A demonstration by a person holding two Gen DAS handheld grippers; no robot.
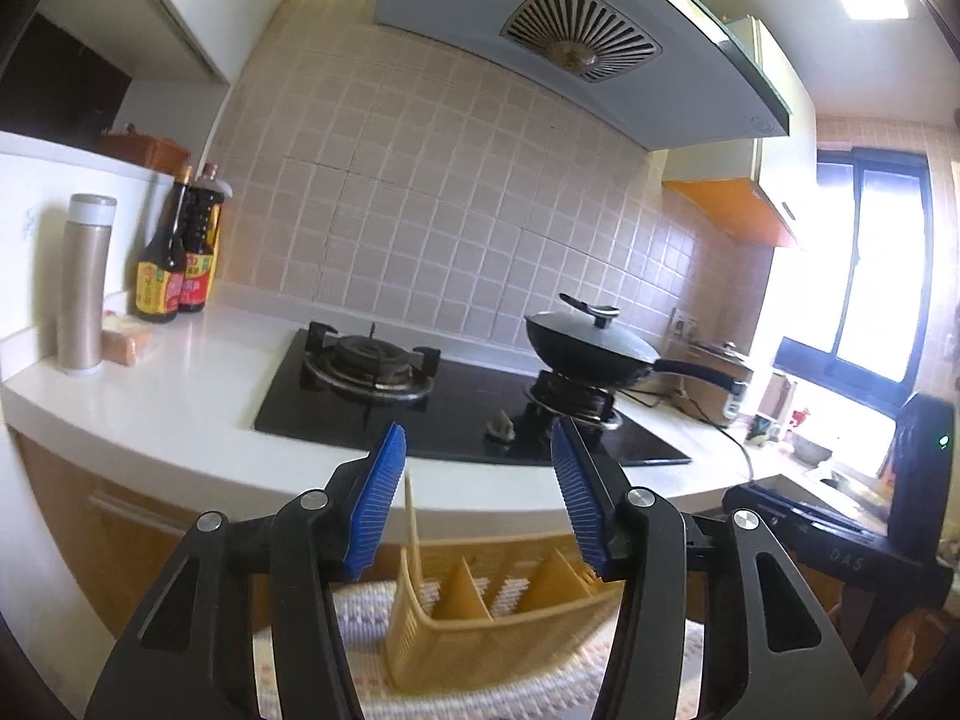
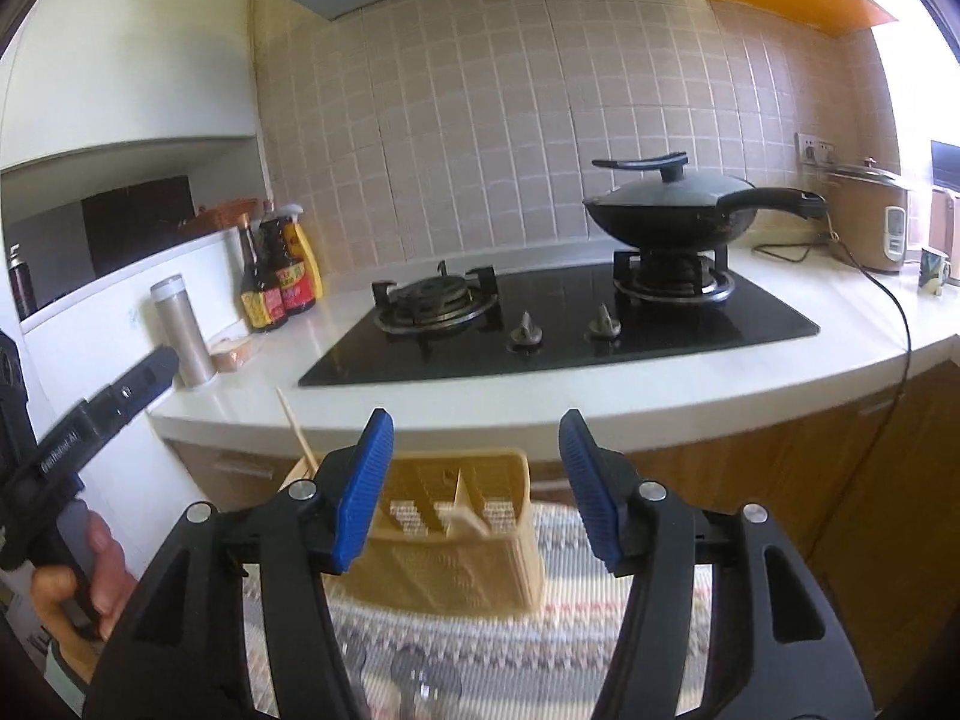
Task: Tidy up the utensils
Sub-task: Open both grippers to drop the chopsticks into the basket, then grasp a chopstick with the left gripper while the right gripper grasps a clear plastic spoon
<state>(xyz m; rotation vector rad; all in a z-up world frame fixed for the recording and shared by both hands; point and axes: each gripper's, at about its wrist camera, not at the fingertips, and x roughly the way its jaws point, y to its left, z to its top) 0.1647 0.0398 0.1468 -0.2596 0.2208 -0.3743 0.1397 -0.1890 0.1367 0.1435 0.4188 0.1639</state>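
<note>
Yellow slotted utensil basket (image 2: pixel 456 546) holds a chopstick (image 2: pixel 297 432); both grippers gape empty.

Before me a divided basket (image 2: pixel 456 534) sits on a woven mat (image 2: pixel 588 612), 1 chopstick (image 2: pixel 297 429) standing in its left end. Behind it, the table (image 2: pixel 840 324) carries a stove (image 2: pixel 558 318); a lidded wok (image 2: pixel 666 210) sits on its right burner, bottles (image 2: pixel 279 276) left.

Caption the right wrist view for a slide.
Open right gripper above a yellow utensil caddy on a woven mat, stove behind.
</note>
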